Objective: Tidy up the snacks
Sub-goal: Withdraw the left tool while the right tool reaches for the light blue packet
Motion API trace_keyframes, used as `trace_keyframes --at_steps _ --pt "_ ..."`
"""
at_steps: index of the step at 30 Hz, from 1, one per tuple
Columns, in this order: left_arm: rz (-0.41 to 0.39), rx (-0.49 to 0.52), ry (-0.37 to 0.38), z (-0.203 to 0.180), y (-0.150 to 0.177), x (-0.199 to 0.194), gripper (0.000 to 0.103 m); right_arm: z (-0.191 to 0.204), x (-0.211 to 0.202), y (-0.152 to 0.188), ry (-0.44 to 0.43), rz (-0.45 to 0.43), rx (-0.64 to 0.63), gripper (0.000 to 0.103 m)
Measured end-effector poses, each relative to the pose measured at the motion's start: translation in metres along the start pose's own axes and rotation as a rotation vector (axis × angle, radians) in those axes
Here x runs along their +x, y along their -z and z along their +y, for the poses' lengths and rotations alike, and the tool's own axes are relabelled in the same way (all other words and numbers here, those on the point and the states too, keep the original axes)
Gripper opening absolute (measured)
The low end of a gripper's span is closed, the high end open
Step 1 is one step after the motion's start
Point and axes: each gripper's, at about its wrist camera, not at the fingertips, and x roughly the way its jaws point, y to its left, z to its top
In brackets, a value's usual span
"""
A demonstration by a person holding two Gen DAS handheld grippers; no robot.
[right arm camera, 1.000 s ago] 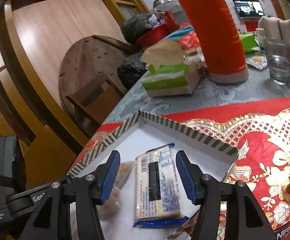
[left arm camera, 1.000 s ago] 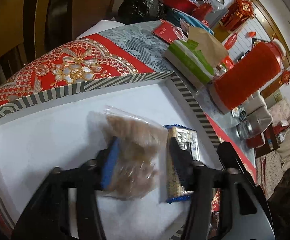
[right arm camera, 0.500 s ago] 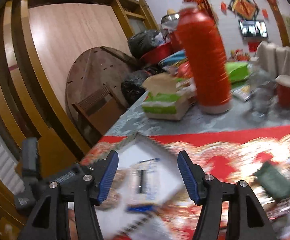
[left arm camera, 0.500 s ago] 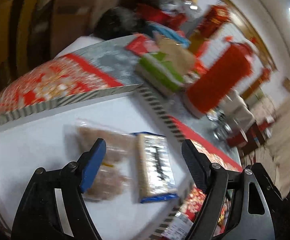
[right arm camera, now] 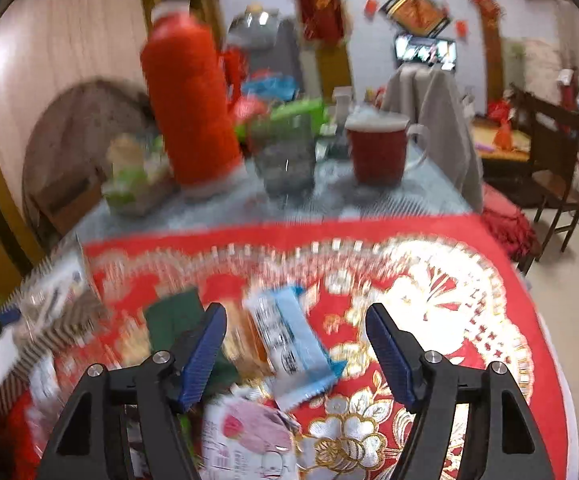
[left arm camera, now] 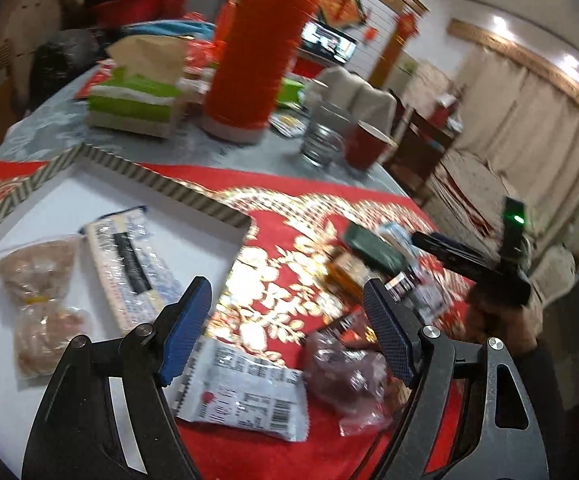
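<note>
A white box with a striped rim (left arm camera: 193, 196) holds a clear bag of brown biscuits (left arm camera: 39, 300) and a blue-edged cracker pack (left arm camera: 129, 268). My left gripper (left arm camera: 289, 332) is open and empty above loose snacks on the red cloth: a white barcode packet (left arm camera: 245, 396), a clear bag of dark pieces (left arm camera: 349, 376), a dark green pack (left arm camera: 373, 246). My right gripper (right arm camera: 295, 352) is open and empty over a light blue packet (right arm camera: 293, 348), a dark green pack (right arm camera: 173, 320) and a pink and white packet (right arm camera: 245, 436). The right gripper also shows in the left wrist view (left arm camera: 469, 260).
At the back of the table stand a tall red thermos (left arm camera: 257, 48), a green tissue box (left arm camera: 133, 100), a glass (left arm camera: 323, 136) and a red mug (right arm camera: 377, 152). The table's right edge (right arm camera: 529, 288) drops to the floor by wooden chairs (right arm camera: 549, 168).
My left gripper let go of the biscuit bag, opened and swung right, out of the box. My right gripper swung right from the cracker pack to the loose snacks.
</note>
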Motion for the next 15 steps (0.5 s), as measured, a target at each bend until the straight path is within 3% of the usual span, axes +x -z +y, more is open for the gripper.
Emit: trace_keyframes --at_steps 4,10,11,15 --pt "0.075 0.038 0.081 -0.002 0.001 0.003 0.079 0.007 0.016 -0.003 0.002 0.066 -0.05 0.068" --pt "0.164 0.058 0.167 -0.009 0.006 0.01 0.079 -0.006 0.028 -0.003 -0.007 0.122 0.001 0.05" --pt "0.175 0.067 0.175 -0.011 0.007 0.011 0.079 -0.007 0.032 -0.003 0.001 0.145 0.008 0.044" --pt "0.203 0.096 0.138 -0.012 0.011 0.014 0.079 -0.002 0.034 -0.003 0.027 0.159 -0.016 0.04"
